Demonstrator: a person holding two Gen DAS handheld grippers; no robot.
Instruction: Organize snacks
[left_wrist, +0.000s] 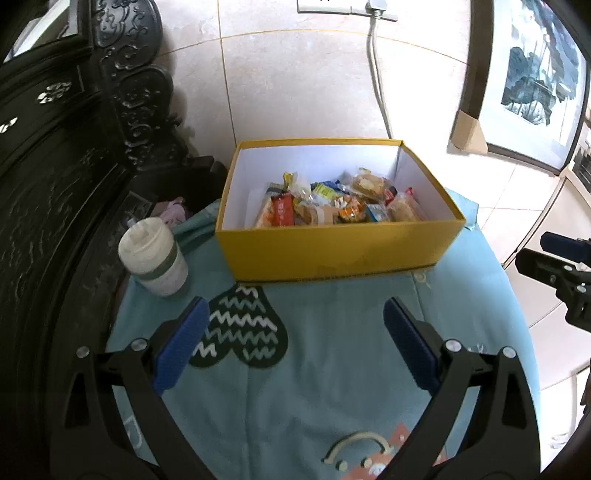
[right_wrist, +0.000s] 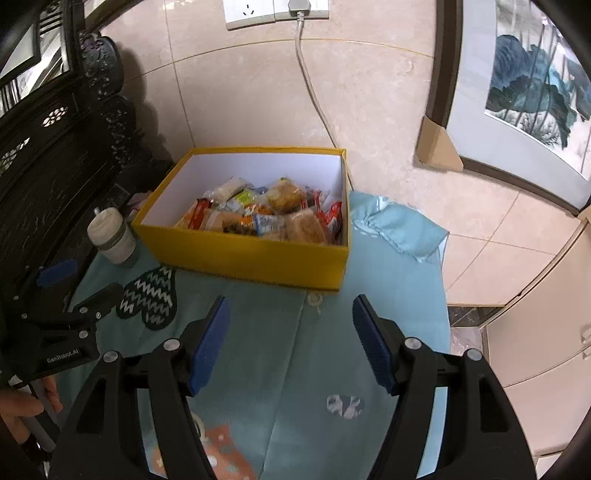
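Setting: we see a table draped in a light teal cloth (left_wrist: 332, 332), set against a pale tiled wall, with dark carved furniture along its left edge.
Task's thing: an open yellow cardboard box with a white inside (left_wrist: 332, 251) stands at the far edge of the table, and a heap of wrapped snacks in mixed colours (left_wrist: 332, 205) lies on its floor.
Left tongs: the left gripper with blue ribbed pads (left_wrist: 295, 347) hangs above the near part of the cloth, its jaws apart and nothing between them.
Right tongs: the right gripper with the same blue pads (right_wrist: 291, 339) also stands apart and empty, over the cloth toward the right edge.
Key relation: the box lies straight ahead of both grippers and beyond them; its long axis runs from the left edge toward the right edge of the table. We judge neither hand clearly nearer, the left facing the box's middle, the right facing its right end.
Neighbours: a white lidded plastic cup (left_wrist: 153, 256) stands near the box's left end, close to the left edge.
Open room: the cloth between tongs and box is bare apart from printed patterns, and the box's open top leaves a free way in from above.
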